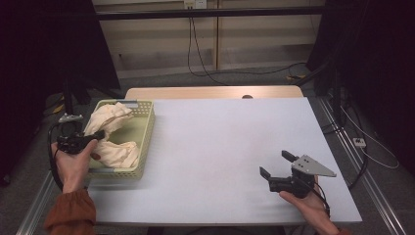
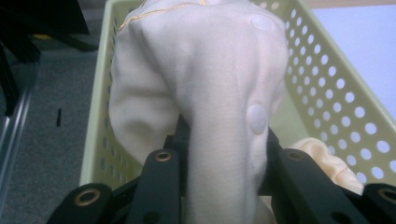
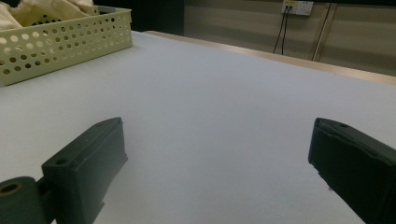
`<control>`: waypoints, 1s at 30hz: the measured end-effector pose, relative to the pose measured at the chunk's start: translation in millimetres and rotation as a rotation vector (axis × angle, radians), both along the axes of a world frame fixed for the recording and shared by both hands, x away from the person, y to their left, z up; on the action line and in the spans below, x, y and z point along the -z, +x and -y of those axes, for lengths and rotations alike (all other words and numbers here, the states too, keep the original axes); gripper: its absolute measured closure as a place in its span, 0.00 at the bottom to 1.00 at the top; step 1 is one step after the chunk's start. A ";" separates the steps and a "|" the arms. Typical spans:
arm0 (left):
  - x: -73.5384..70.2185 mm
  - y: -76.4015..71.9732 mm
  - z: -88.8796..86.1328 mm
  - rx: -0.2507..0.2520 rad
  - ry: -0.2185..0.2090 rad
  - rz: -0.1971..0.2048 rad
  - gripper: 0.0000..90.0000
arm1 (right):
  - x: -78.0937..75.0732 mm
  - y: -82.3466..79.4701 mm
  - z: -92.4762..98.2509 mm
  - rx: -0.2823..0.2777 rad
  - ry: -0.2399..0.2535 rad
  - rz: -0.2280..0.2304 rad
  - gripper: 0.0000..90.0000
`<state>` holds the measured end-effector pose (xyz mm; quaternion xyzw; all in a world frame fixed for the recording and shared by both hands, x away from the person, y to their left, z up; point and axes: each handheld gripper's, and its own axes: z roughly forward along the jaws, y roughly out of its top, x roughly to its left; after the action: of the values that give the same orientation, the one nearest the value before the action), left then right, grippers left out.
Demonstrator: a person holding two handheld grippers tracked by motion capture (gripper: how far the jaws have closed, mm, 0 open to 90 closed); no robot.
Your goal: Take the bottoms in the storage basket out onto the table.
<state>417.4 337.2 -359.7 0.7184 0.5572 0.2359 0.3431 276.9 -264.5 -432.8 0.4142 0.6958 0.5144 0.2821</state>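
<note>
High view is showing us clamping the left gripper (image 1: 99,134) on a cream garment (image 1: 111,117) in the basket (image 1: 145,128) — right gripper (image 1: 277,164) idling wide apart — and we are risking dragging the light basket along if the cloth is snagging.

Laboratory or test room arranged for recording. Plain white table (image 1: 225,147) on an aluminium-profile frame (image 1: 364,183), standing on grey carpet (image 1: 161,81). Black curtains or screens (image 1: 377,54) closing off both sides. Beige panelled wall (image 1: 264,34) behind, with a socket plate (image 1: 195,4) and black cables (image 1: 195,54) hanging down and trailing over the floor. Further cables and a white plug block (image 1: 359,142) beside the right table leg. No household furnishings; bare, functional fittings throughout.
</note>
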 end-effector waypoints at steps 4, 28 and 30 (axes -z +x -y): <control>-3.9 -3.2 0.9 0.007 0.007 0.039 0.79 | -0.1 -0.2 -0.3 0.000 -0.001 0.001 0.04; -30.6 -22.9 -8.5 0.015 -0.081 0.192 0.79 | -0.3 -0.1 -0.2 -0.003 0.001 0.002 0.04; -32.9 -25.0 -9.7 0.015 -0.080 0.200 0.79 | -0.2 0.0 -0.3 -0.003 0.001 0.001 0.04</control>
<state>392.5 346.9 -326.8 0.6812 0.5238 0.2815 0.4270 276.9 -264.2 -432.6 0.4132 0.6960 0.5153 0.2816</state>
